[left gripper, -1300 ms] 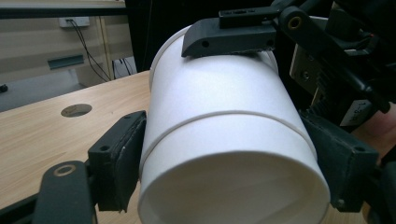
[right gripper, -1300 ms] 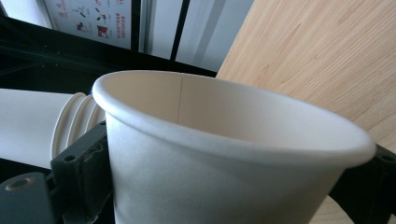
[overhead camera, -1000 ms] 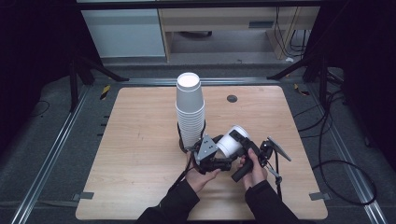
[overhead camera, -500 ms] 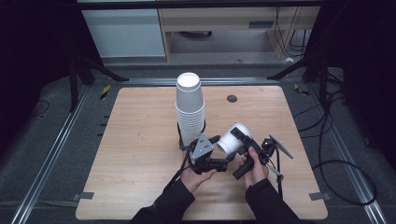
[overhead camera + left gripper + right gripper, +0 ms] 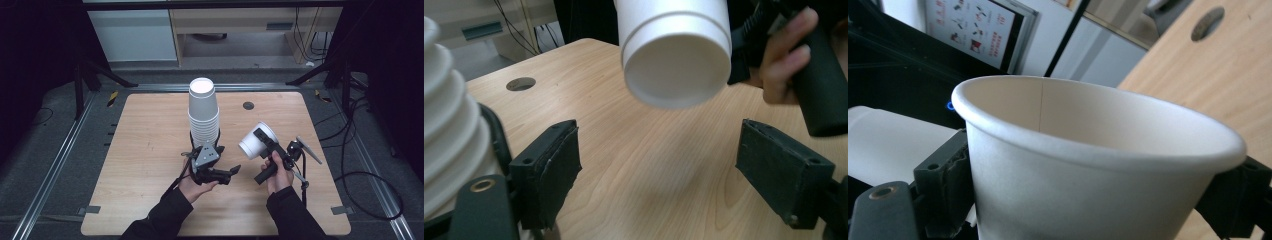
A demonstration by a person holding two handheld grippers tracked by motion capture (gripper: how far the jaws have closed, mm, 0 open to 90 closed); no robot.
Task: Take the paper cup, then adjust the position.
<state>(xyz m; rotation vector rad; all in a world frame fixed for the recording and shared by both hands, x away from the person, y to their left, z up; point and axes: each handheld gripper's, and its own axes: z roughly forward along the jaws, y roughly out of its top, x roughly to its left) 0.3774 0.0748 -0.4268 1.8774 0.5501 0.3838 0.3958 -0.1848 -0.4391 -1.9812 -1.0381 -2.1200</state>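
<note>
While much of the near edge is covered by the person's forearms, the wooden table [image 5: 150, 165] is seen whole otherwise, with a round hole [image 5: 248, 105] near its far edge, right of centre. A tall stack of white paper cups [image 5: 203, 112] is stood upside down near the table's middle; its base is hidden behind the left gripper [image 5: 216, 171], so whether it rests on the surface cannot be told. In the left gripper view the stack [image 5: 446, 135] is cut off at the left frame edge and is seen just beside the left jaw, outside the gap.

A single white paper cup [image 5: 256, 141] is held by the right gripper [image 5: 265, 145] above the surface, right of the stack and well apart from it, tilted so its closed bottom is turned toward the left gripper. The right jaws are closed on the cup's wall, one pad on each side, as seen in the right gripper view [image 5: 1088, 165]; the cup's lower part is cut off there. The right hand [image 5: 278, 170] is wrapped round the handle.

The left gripper's jaws are spread wide with nothing between them but bare table; the cup [image 5: 674, 50] is seen raised beyond the gap, clear of both pads. The left hand [image 5: 197, 186] is partly hidden under the gripper body.
</note>
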